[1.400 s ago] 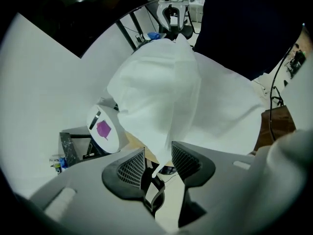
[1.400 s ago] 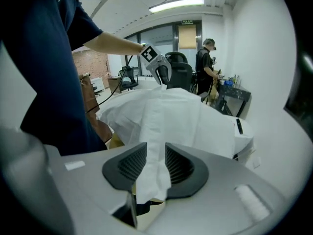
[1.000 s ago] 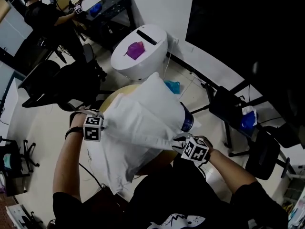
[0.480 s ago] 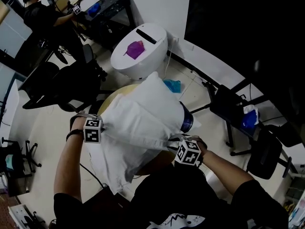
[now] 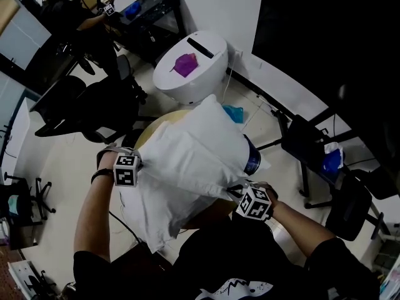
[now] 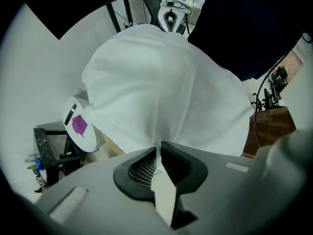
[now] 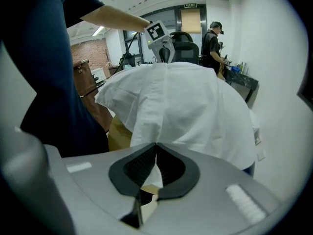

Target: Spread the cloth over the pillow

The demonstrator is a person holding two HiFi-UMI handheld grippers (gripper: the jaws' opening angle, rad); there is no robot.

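A white cloth (image 5: pixel 187 161) lies draped over a bulging pillow, which it hides almost wholly. They rest on a round yellowish table (image 5: pixel 153 128). At the cloth's left edge, my left gripper (image 5: pixel 139 165) has its jaws closing, and the pads pinch a fold of cloth (image 6: pixel 161 82) at the left gripper's tips (image 6: pixel 158 149). On the near right edge, my right gripper (image 5: pixel 237 189) is shut on the cloth (image 7: pixel 186 102), with the hem caught at the right gripper's tips (image 7: pixel 156 145). A blue edge (image 5: pixel 251 161) shows past the cloth's right side.
A white round bin (image 5: pixel 190 67) with a purple thing on top stands behind the table. Black office chairs (image 5: pixel 81 105) stand at the left. A black stand (image 5: pixel 306 142) with a blue thing is at the right. A person (image 5: pixel 62 11) works at a far desk.
Both grippers stay at the cloth's two near edges. The right one shifted slightly along the hem, and the cloth now pulls taut between them.
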